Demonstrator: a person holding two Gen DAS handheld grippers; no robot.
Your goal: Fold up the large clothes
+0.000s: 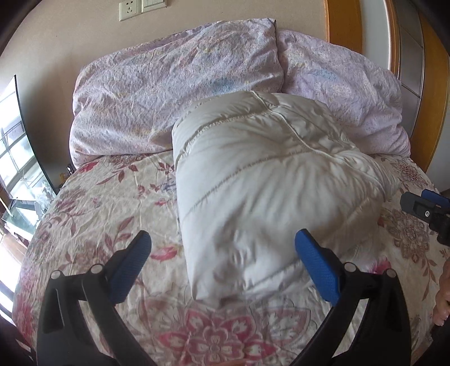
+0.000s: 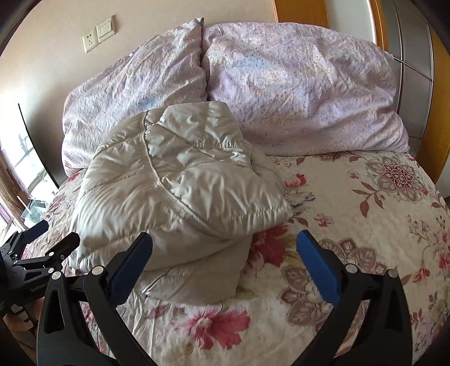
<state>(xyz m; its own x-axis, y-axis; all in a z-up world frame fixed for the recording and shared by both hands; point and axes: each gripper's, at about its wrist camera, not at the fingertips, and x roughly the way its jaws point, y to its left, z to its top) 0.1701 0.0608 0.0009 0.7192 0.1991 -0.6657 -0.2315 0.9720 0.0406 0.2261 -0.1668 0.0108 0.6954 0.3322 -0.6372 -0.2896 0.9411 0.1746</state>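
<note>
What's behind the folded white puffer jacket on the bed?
Behind the white puffer jacket two lilac pillows lie side by side against the wall. The jacket covers their lower front edges where they meet.

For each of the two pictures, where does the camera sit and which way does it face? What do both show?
Left wrist: on the left gripper, looking down across the bed at the folded cream puffer jacket; own open jaws show, the right gripper at the right edge.
Right wrist: on the right gripper, facing the jacket's right side; own open jaws show, the left gripper at the left edge.
Shared: jacket, lilac pillows, floral bedspread, wall socket.
</note>
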